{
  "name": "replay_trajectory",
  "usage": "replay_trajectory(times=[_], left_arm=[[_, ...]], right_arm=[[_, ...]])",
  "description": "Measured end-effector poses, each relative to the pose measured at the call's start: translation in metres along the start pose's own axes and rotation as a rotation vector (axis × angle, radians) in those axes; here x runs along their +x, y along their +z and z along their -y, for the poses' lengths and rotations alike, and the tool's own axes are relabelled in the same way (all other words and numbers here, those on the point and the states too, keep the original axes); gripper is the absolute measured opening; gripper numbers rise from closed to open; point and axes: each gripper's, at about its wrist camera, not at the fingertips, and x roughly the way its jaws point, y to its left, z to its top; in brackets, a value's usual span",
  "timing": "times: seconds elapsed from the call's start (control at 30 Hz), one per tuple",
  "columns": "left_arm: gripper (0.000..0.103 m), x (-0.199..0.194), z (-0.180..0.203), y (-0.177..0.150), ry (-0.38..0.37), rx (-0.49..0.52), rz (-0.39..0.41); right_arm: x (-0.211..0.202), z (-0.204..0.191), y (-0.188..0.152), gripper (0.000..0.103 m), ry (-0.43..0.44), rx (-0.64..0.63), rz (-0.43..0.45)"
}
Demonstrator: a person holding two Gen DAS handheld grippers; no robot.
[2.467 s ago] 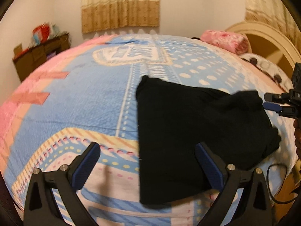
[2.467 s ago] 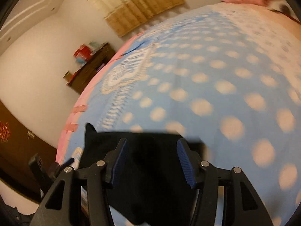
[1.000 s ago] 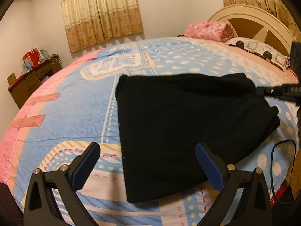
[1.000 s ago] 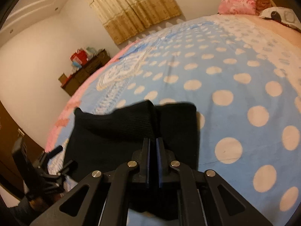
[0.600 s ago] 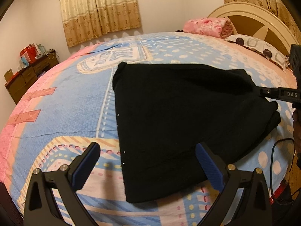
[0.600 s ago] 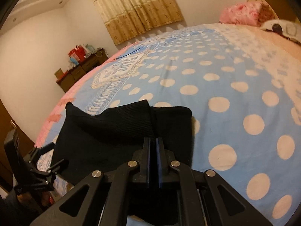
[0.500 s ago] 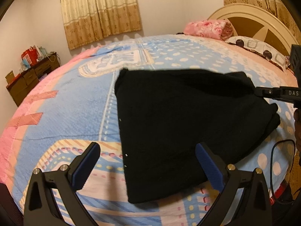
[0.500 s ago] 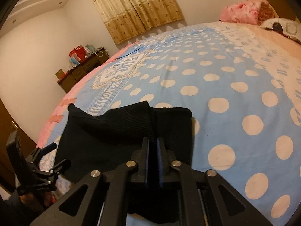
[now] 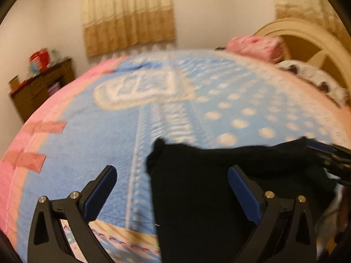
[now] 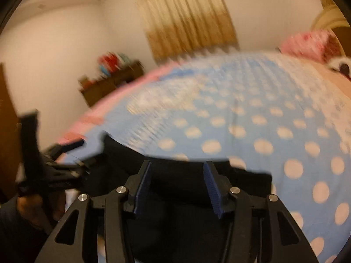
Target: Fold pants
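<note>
The black pants point(image 9: 210, 188) lie folded on the bed point(image 9: 109, 135), near its near edge, on a blue spread with cream dots and a pink border.

The left wrist view shows the left tool point(image 9: 171, 186) with its jaws spread wide and nothing between the blue pads point(image 9: 99, 188); one finger stands over the bare spread, the other over the pants. This view alone shows the pants' left edge and its raised far corner, and the pink strip of the spread beside it. At the right edge of the same view the right tool point(image 9: 324, 155) appears side-on against the far right corner of the fabric, too blurred there to read its jaws.

The right wrist view settles that: the right tool point(image 10: 176, 183) stands partly open, its pads apart, low over the dark fabric, which fills the gap between the fingers; whether the pads touch the cloth I cannot tell. This view also shows the left tool point(image 10: 72, 153) from outside, at the pants' left end, with the hand point(image 10: 33, 206) that grips its handle.

Both views are smeared with motion. Behind the bed hang tan curtains point(image 9: 129, 15); a brown dresser point(image 9: 39, 87) with red items on top stands at the left wall. A pink pillow point(image 9: 256, 46) and a spotted pillow point(image 9: 316, 79) lie by the cream headboard point(image 9: 311, 35).
</note>
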Motion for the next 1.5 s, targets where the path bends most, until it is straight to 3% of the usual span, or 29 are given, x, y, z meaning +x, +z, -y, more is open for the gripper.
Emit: replay_trajectory(times=[0.07,0.27,0.33,0.43,0.53,0.7,0.83,0.97,1.13,1.5], left_arm=[[0.103,0.015,-0.008,-0.005,-0.031,-0.038,-0.052],[0.103,0.021,-0.02,-0.012,-0.116,-0.128,-0.087],[0.103,0.009,-0.02,-0.014,-0.107,-0.133,-0.091],[0.103,-0.016,-0.019,-0.02,-0.11,-0.118,-0.057],[0.103,-0.035,-0.013,-0.031,-0.121,-0.081,-0.031],[0.103,-0.04,0.002,-0.046,-0.148,-0.012,-0.035],[0.103,-0.029,0.014,-0.054,-0.153,0.032,-0.077],[0.103,-0.024,0.014,-0.059,-0.169,0.021,-0.096],[0.103,-0.014,0.008,-0.06,-0.221,-0.028,-0.126],[0.103,-0.018,0.014,-0.063,-0.19,-0.023,-0.107]], right_arm=[[0.008,0.009,-0.003,0.049,-0.003,0.029,-0.014],[0.01,0.013,-0.007,0.048,-0.024,-0.018,-0.008],[0.003,0.015,-0.005,0.048,-0.016,0.011,-0.002],[-0.028,0.013,-0.009,0.05,-0.08,0.002,0.054],[-0.058,0.006,-0.018,0.05,-0.027,-0.039,0.101],[-0.06,-0.012,-0.045,0.05,0.053,-0.116,0.02],[-0.041,-0.015,-0.065,0.049,-0.025,-0.155,-0.088],[-0.045,-0.009,-0.069,0.049,-0.035,-0.143,-0.113],[-0.041,0.001,-0.076,0.049,-0.061,-0.153,-0.091],[-0.046,0.001,-0.077,0.05,-0.058,-0.124,-0.049]])
